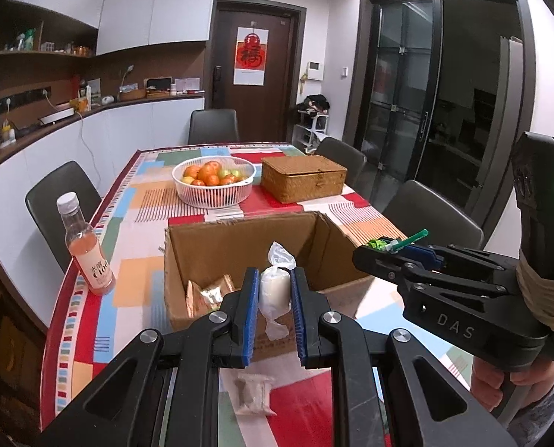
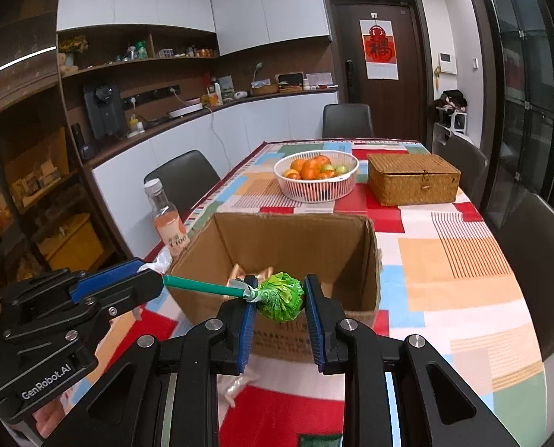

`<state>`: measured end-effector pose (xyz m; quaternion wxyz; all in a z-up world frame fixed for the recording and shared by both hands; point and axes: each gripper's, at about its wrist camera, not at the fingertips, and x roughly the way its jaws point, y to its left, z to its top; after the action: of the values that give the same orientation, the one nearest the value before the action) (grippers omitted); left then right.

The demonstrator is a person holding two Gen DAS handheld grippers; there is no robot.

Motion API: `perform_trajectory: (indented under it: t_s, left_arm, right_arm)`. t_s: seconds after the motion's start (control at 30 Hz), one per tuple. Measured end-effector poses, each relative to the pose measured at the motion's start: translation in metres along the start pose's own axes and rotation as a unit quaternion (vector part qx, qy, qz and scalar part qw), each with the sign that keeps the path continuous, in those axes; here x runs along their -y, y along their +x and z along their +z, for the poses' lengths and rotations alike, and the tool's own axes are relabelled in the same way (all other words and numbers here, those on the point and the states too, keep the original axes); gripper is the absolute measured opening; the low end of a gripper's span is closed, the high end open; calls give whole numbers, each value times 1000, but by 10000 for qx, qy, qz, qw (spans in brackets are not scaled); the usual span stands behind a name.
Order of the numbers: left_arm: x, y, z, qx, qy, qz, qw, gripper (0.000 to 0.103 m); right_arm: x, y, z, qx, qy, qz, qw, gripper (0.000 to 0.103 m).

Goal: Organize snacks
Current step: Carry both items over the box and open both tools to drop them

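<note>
Both snacks are lifted and poised near the open cardboard box (image 1: 247, 260) on the worktop (image 1: 135, 223): the left hand-held gripper (image 1: 274, 290) clenches a white wrapped candy (image 1: 275, 288), the right hand-held gripper (image 2: 280, 298) a green-wrapped lollipop (image 2: 280, 296). Next, each probably needs carrying over the rim and releasing inside.

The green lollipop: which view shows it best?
The right wrist view. The lollipop sits centred between the right hand-held gripper's pads, wrapper and stick fully visible. The left wrist view shows it only small and side-on, at the tip of that hand-held gripper.
</note>
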<state>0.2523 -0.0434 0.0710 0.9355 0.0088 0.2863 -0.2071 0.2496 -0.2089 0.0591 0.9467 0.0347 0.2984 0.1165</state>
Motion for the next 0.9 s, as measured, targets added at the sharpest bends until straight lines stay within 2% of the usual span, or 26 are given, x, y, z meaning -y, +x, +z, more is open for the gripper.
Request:
perform_trajectory:
  t_s: [0.3, 0.7, 0.77, 0.8, 0.83, 0.9]
  left_arm:
    - [-21, 29, 23, -137, -81, 118, 9998, 18]
    - [-38, 74, 31, -638, -92, 317, 9974, 18]
    - [-39, 80, 32, -722, -57, 418, 9965, 25]
    - [-39, 80, 31, -720, -54, 495, 9962, 36]
    - [-39, 79, 30, -685, -52, 539, 9962, 40]
    - [-38, 73, 27, -652, -6, 565, 9963, 40]
  right_arm:
    - [2, 28, 27, -61, -77, -96, 9999, 26]
    - [11, 77, 39, -579, -71, -244, 9980, 26]
    - [12, 84, 39, -682, -47, -255, 9973, 26]
    - [12, 88, 39, -744, -32, -258, 9969, 27]
    - [13, 90, 39, -794, -6, -279, 9964, 29]
    - [16, 89, 37, -795, 82, -288, 9964, 46]
